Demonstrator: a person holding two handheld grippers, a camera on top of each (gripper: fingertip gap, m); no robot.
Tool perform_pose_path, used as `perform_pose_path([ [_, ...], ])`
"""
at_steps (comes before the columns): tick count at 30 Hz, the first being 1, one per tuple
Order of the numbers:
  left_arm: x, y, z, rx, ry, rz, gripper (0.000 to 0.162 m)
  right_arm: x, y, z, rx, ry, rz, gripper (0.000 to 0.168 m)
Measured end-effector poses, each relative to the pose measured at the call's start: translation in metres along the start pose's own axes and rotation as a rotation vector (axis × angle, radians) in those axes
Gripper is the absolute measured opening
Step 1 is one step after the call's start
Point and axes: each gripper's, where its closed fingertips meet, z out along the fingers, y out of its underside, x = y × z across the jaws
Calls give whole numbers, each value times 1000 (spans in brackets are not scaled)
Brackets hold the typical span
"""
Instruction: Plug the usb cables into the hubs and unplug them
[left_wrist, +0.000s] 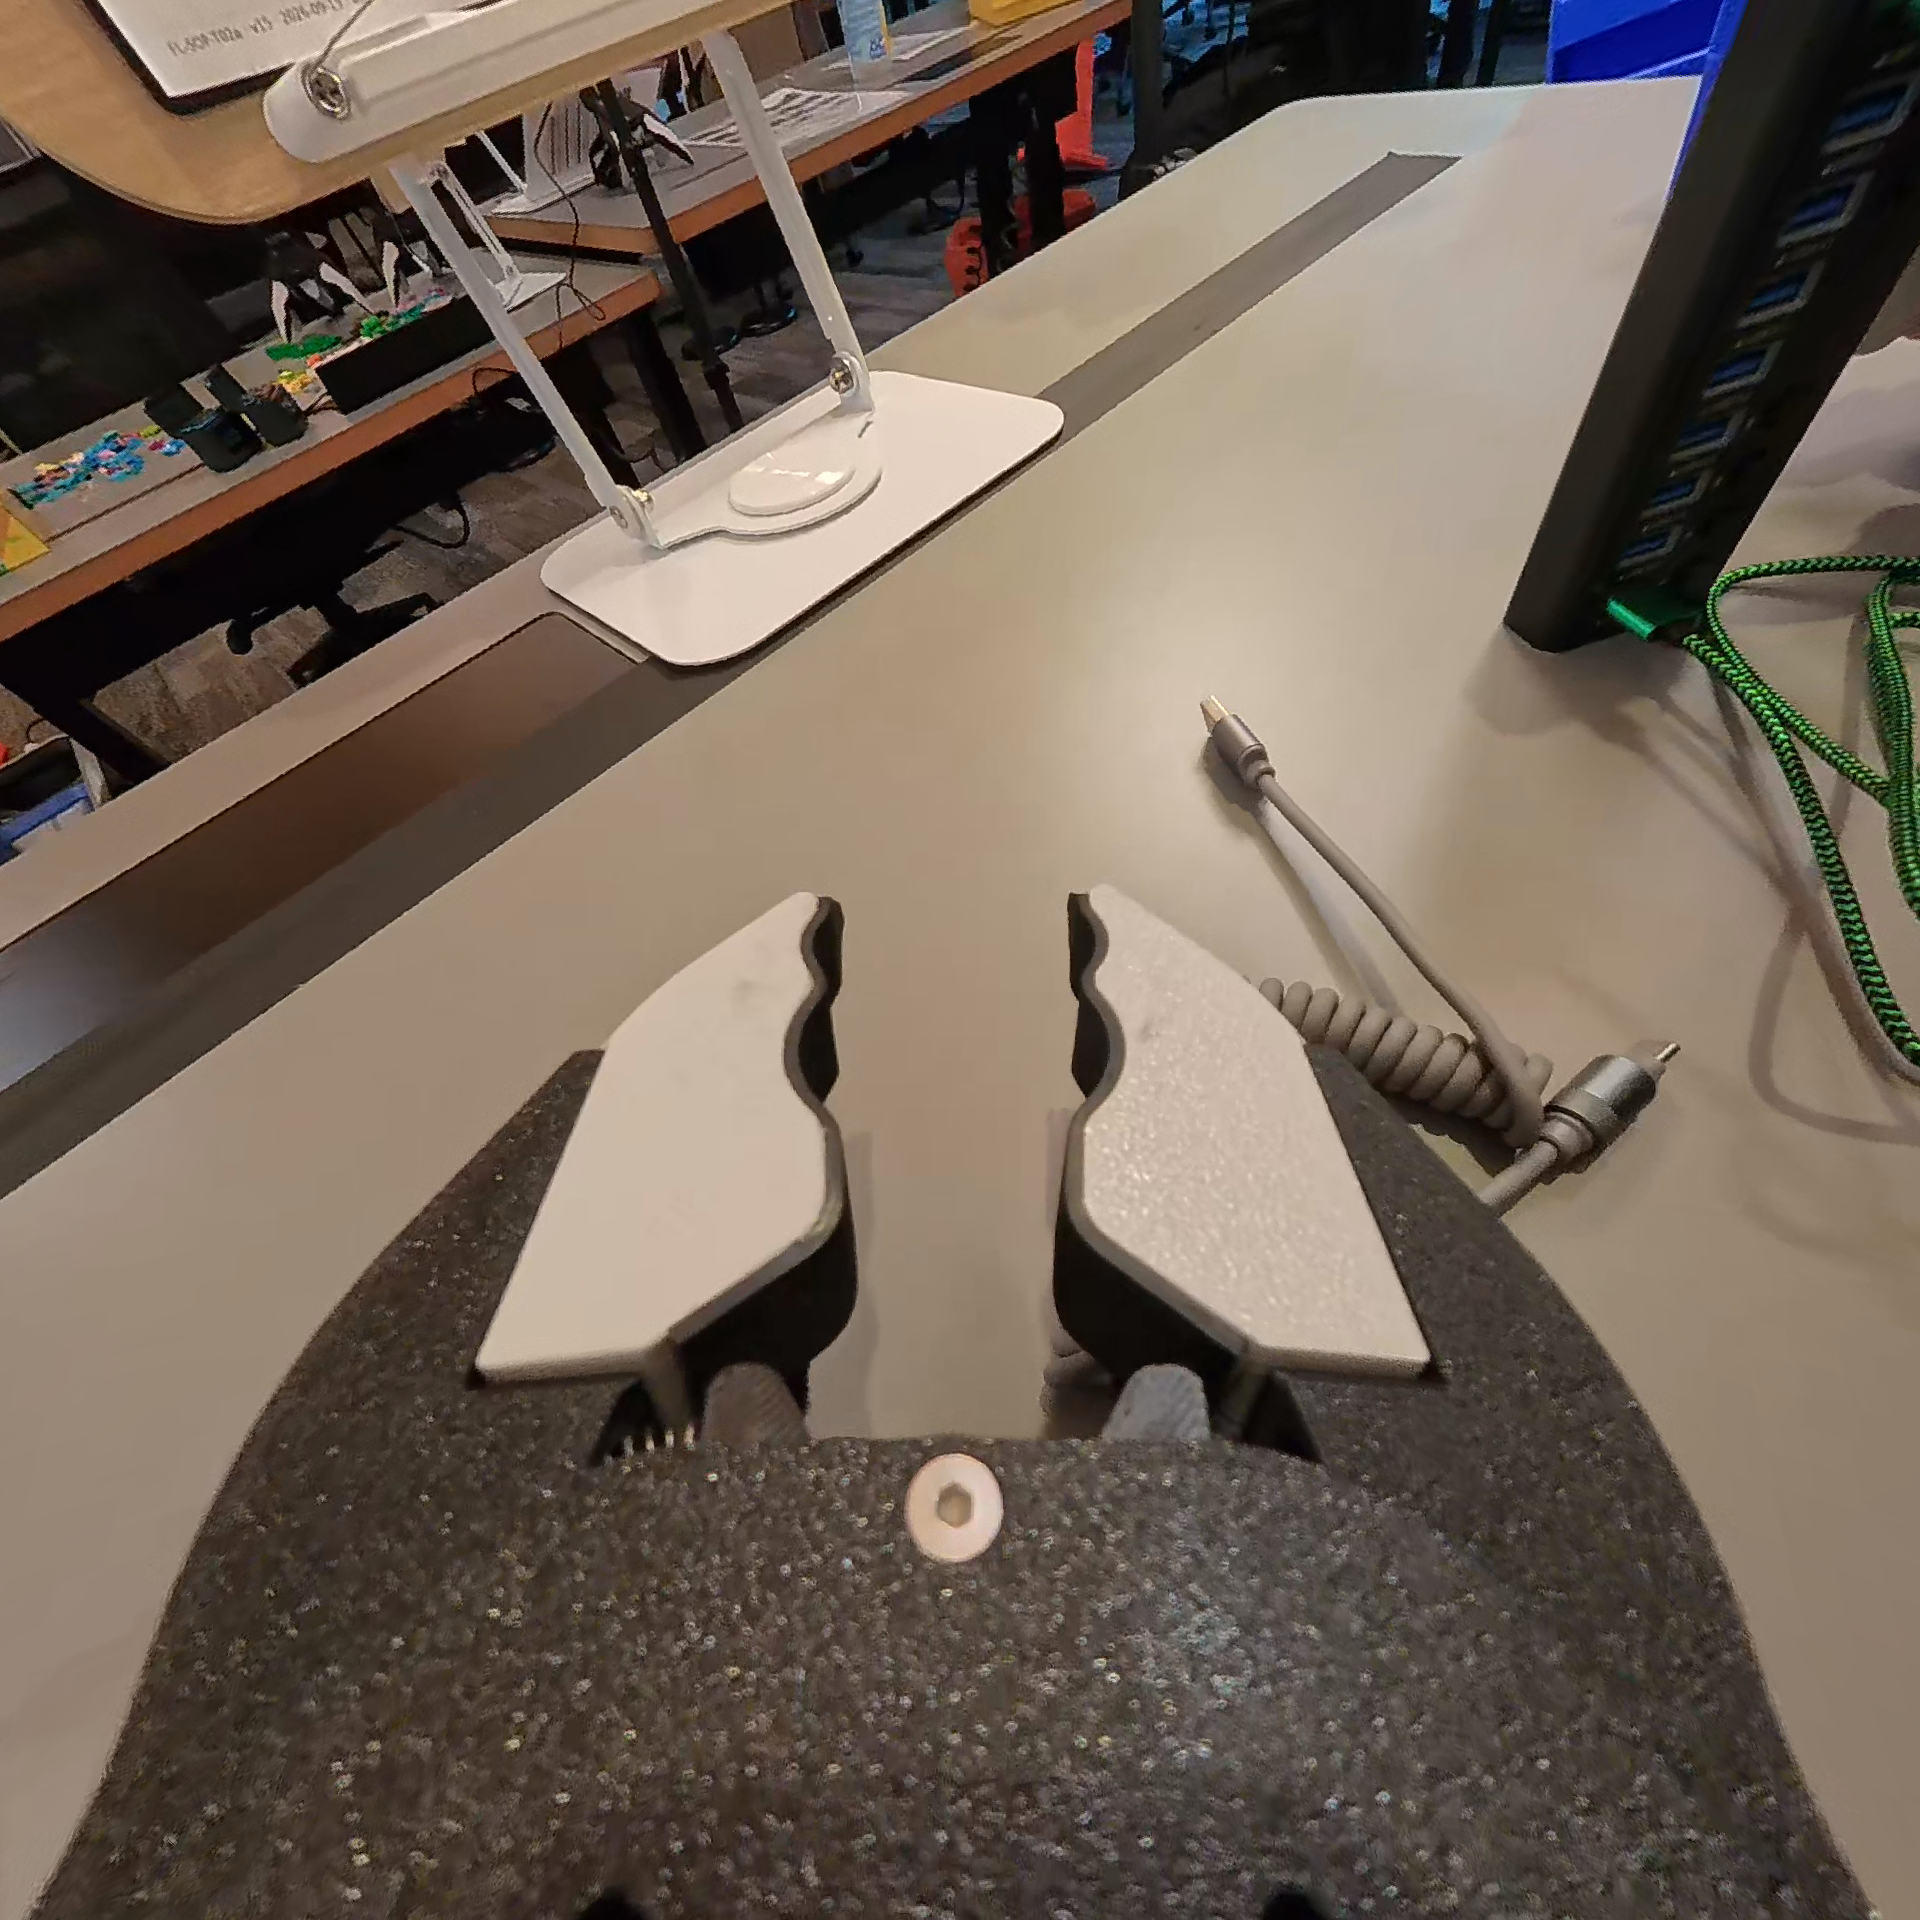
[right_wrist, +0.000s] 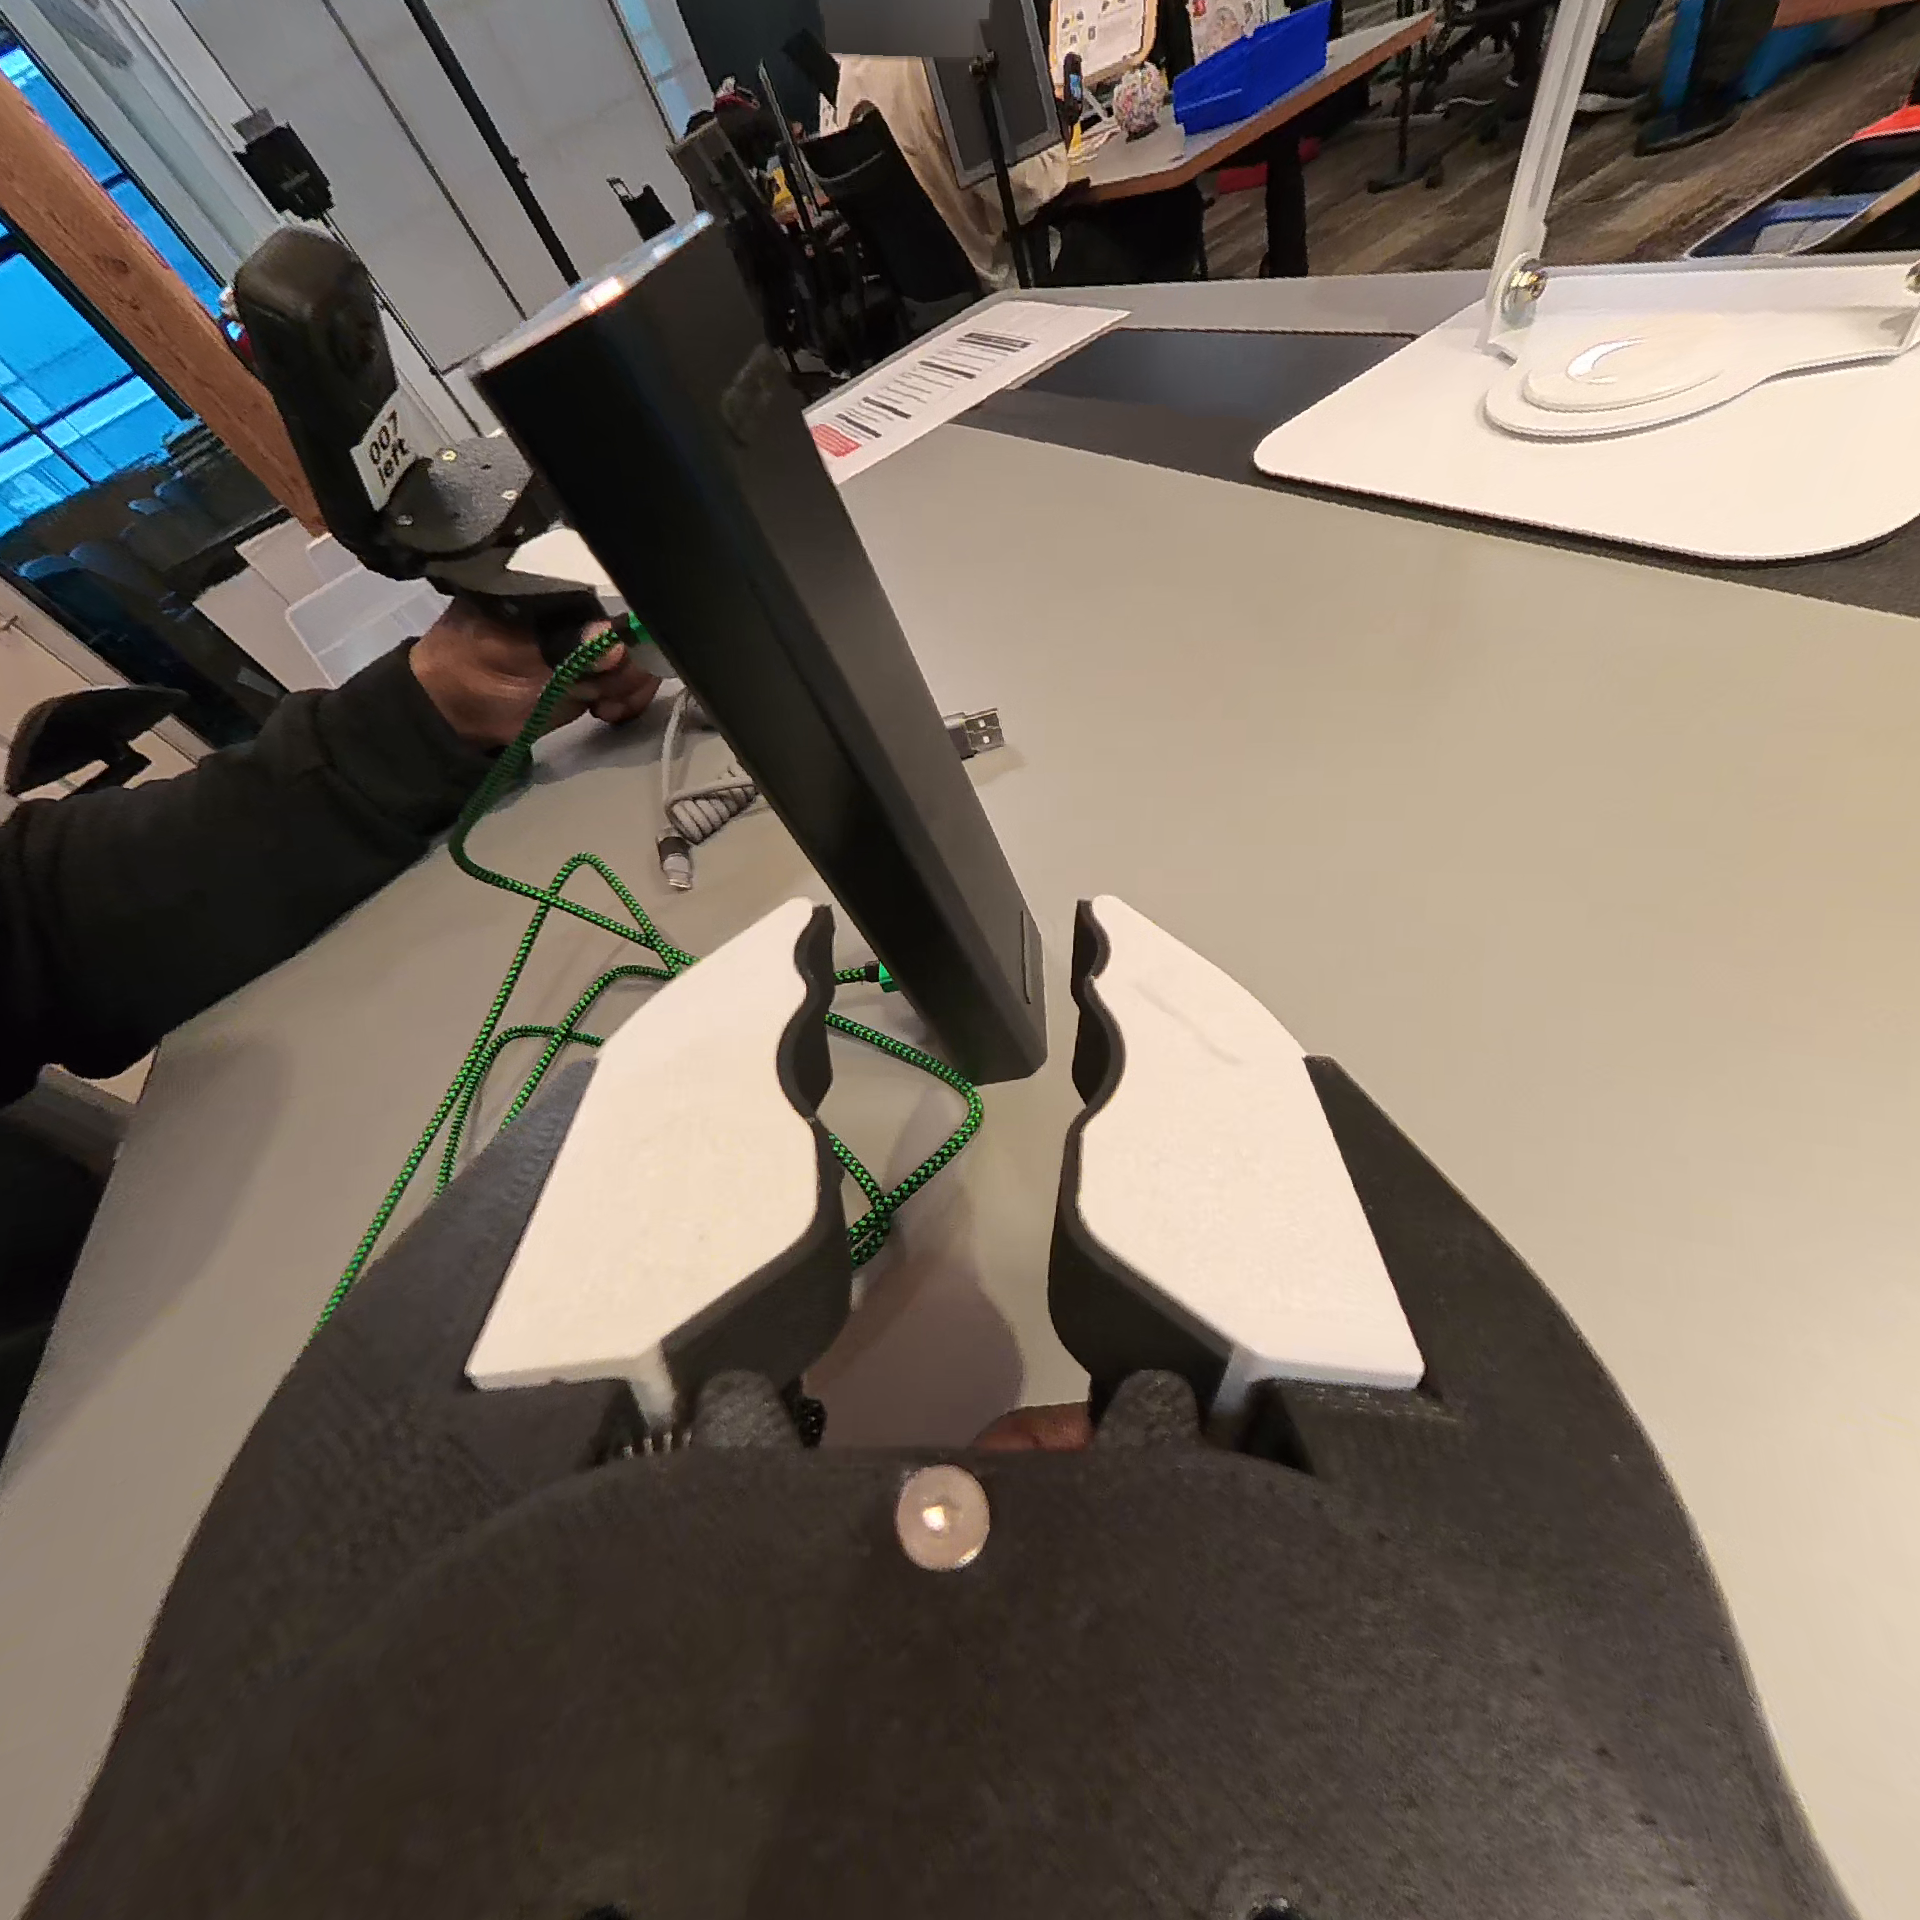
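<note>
I am taking the black USB hub (left_wrist: 1704, 343) as my landmark: it is standing on one end on the grey table (left_wrist: 1039, 790) and leaning, with a column of blue ports running up the face that the left wrist view shows.

I am holding the left gripper (left_wrist: 951, 914) low over the table, off to the hub's port side and well apart from it. Its tongs are sitting wide, with only bare tabletop showing between the fingers.

Between that gripper and the hub, a grey coiled cable (left_wrist: 1444, 1039) is lying loose on the table. One small plug is pointing away from me and a thicker metal connector is lying nearer the coil, neither of them in any port.

At the hub's foot, a green connector (left_wrist: 1636, 615) is sitting in the lowest port, and its green braided cable (right_wrist: 582, 935) is trailing away in loose loops across the table.

I am keeping the right gripper (right_wrist: 948, 914) on the hub's plain back side, tongs wide. The hub's bottom end is showing in the gap between the fingertips, but I cannot tell whether either finger is touching it. A loop of the green cable is passing under the left finger.

Beyond the hub, a white stand base (right_wrist: 1579, 457) is resting on the table.
</note>
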Motion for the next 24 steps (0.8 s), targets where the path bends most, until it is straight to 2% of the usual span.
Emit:
perform_pose_path([
  [13,-1,0,0,-15,11,-119,40,2,-3,-3,32,-2,21,43],
  [19,-6,-5,-6,40,33,-208,34,2,-2,-1,16,6,13,43],
  [24,-6,-9,-12,81,34,-208,34,2,1,1,-6,-3,14,43],
])
